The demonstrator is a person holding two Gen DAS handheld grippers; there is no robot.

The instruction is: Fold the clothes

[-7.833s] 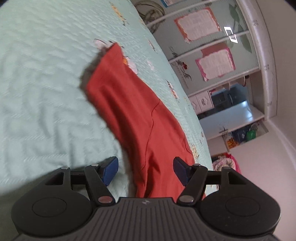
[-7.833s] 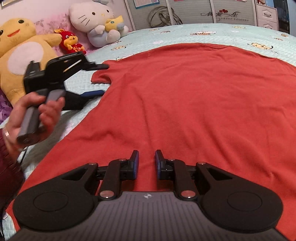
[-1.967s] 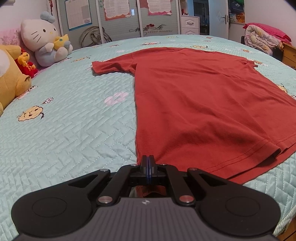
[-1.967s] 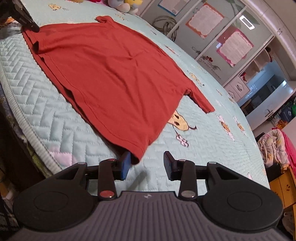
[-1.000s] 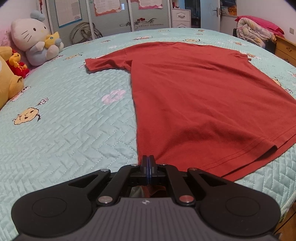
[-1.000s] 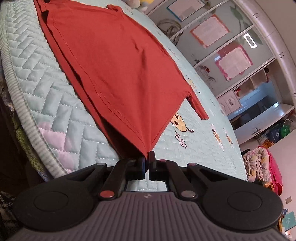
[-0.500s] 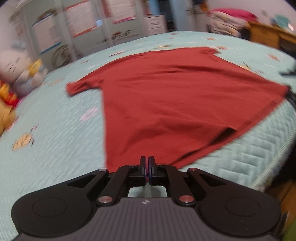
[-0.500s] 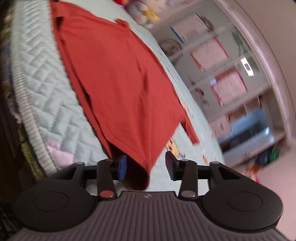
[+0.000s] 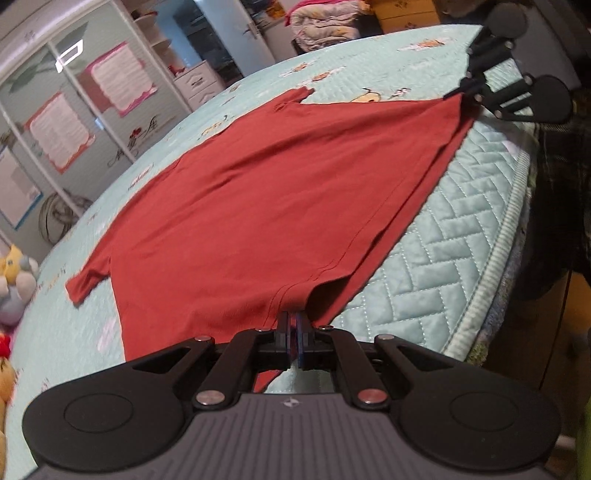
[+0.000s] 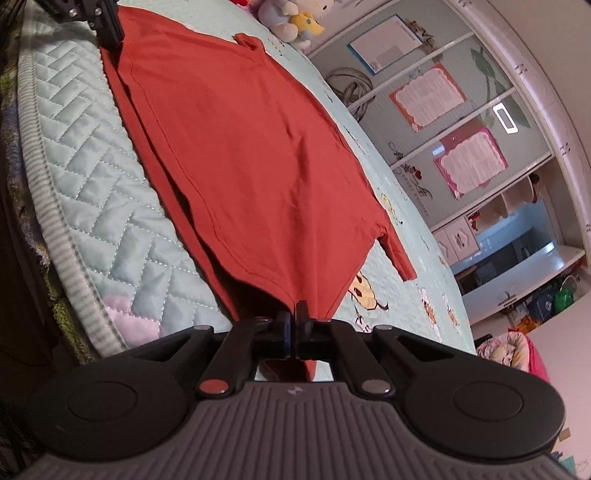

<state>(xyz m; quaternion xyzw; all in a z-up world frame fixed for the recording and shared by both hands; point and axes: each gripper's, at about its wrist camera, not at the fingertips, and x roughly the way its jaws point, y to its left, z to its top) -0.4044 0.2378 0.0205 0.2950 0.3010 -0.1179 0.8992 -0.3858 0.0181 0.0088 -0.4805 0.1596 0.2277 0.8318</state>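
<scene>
Now the red T-shirt lies flat near the bed's front edge, its 2 hem corners pinched by the clenched left gripper and right gripper.

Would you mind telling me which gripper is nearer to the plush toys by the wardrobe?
Left. The left gripper holds the red T-shirt hem corner on the plush toys' side; the right gripper pinches the opposite hem corner, farther away.
</scene>
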